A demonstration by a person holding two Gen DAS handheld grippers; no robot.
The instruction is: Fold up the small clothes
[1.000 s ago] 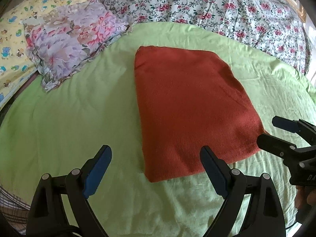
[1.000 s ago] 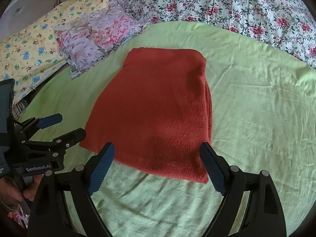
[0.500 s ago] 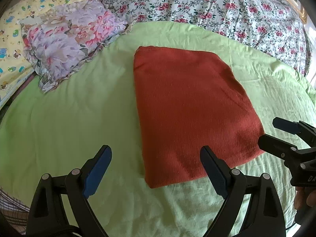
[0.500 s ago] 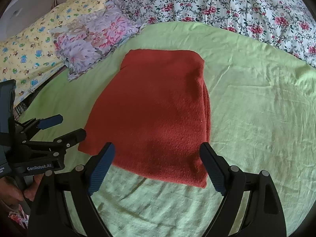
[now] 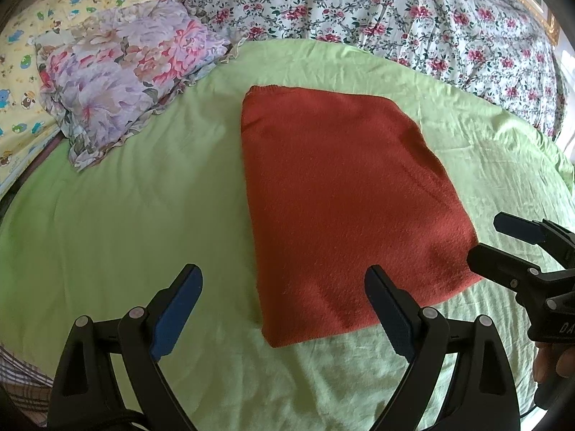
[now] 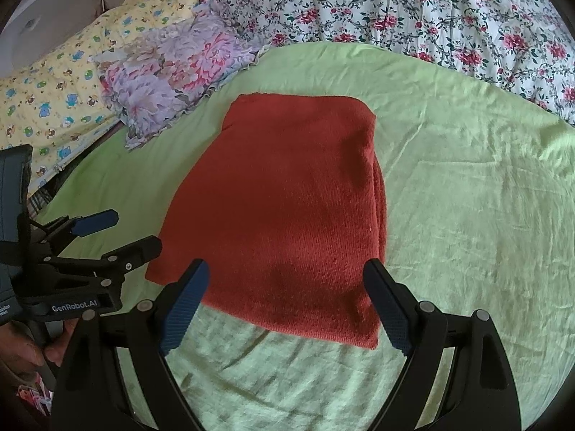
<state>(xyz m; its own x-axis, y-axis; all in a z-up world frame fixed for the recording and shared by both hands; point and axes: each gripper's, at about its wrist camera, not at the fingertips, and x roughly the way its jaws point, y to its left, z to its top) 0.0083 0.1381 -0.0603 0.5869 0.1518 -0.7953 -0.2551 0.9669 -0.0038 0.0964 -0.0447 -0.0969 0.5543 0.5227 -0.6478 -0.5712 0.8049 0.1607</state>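
One wide green sheet (image 5: 118,197) covers the bed and carries everything else; beyond it lies a rose-print quilt (image 5: 395,10), and to the left a lilac flowered pillow (image 5: 118,68) rests against a yellow cartoon-print cover (image 6: 46,100). In the middle of the sheet sits the rust-red knitted garment (image 5: 345,197), already a flat stacked rectangle with its layered edges showing along the right side in the right wrist view. Compared with a second ago it has slid slightly farther from both cameras while its shape is unchanged — so the tools appear to be drawing back rather than working the cloth. The left gripper (image 5: 284,309) hangs spread wide over the garment's near left corner, holding nothing; the right gripper (image 6: 287,305) is likewise spread and empty above the near edge, neither touching the knit. That retreat, with a tidy packet left behind, suggests this piece is finished — the likely next step is setting it aside or fetching another item.
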